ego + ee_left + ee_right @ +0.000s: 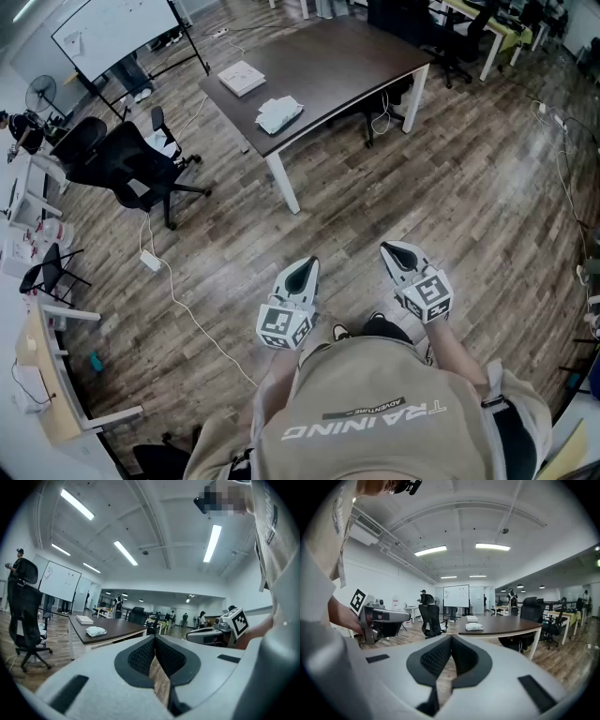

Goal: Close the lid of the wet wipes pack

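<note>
The wet wipes pack is a white soft packet lying on the dark brown table, well ahead of me. It also shows small in the left gripper view and in the right gripper view. My left gripper is held close to my body over the floor, its jaws shut with nothing between them. Beside it, my right gripper is likewise shut and empty. Both are far from the pack.
A white box lies on the table behind the pack. Black office chairs stand at the left near a whiteboard. Cables trail over the wooden floor. More desks and people stand at the back.
</note>
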Available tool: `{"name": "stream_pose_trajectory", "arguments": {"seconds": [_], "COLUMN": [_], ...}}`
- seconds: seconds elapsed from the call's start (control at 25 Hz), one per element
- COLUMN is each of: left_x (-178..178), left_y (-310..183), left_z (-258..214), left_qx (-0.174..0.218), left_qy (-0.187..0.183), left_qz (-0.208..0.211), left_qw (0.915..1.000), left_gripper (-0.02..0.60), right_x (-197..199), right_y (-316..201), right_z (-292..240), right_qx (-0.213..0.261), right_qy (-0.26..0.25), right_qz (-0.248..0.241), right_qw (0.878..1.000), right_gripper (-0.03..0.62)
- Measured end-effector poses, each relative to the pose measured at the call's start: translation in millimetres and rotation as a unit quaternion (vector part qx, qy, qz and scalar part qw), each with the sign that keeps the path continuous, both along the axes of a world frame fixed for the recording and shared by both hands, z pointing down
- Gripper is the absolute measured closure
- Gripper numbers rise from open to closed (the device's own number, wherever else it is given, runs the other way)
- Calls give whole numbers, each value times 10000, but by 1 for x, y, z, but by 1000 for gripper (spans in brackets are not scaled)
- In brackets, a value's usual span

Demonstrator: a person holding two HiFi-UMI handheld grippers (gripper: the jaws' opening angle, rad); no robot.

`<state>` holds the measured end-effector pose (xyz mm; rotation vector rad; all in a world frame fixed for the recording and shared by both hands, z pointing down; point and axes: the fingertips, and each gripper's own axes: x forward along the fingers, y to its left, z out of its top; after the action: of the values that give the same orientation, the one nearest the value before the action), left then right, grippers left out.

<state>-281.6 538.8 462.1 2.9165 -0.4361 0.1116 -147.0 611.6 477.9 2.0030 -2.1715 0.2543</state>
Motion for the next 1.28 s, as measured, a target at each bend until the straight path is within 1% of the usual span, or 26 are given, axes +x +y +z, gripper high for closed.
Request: {"name": "stream_pose_trajectory", "arguments": {"seconds": [0.12,0.32,0.52,0.64,0.76,0.84,0.92,1.0,1.12,1.28], "left_x": [-10,-12,-6,4,17,22,27,37,56,86], "left_y": [-4,-8,-11,-10,-7,-10,-19,-32,-55,-89], "left_z": [7,10,17,24,34,40,45,47,43,34], "left_qx": [-90,-168,-300,-392,-444,-542,-633,-656,-570,-507], "left_qy": [-13,42,62,13,-102,-175,-248,-294,-391,-470], "left_qz": [-24,-48,17,151,274,267,220,197,128,57], "left_qw": [10000,9998,9995,9991,9986,9980,9974,9972,9975,9976], "left_gripper": [572,572,572,572,572,572,572,572,572,572], "right_x": [-9,-4,-6,-7,0,5,10,21,39,65], "right_y": [-2,0,-11,-17,-16,-17,-23,-36,-64,-114], "right_z": [0,2,-8,-2,17,28,32,34,39,29], "right_qx": [52,11,71,-18,-202,-328,-392,-378,-353,-100], "right_qy": [-5,-294,66,90,-146,-241,-195,-181,-351,-451], "right_qz": [33,169,129,69,89,76,15,-38,-116,-320], "right_qw": [10000,9994,9999,9999,9996,9991,9990,9991,9987,9984], "right_gripper": [580,580,580,580,580,580,580,580,580,580]}}
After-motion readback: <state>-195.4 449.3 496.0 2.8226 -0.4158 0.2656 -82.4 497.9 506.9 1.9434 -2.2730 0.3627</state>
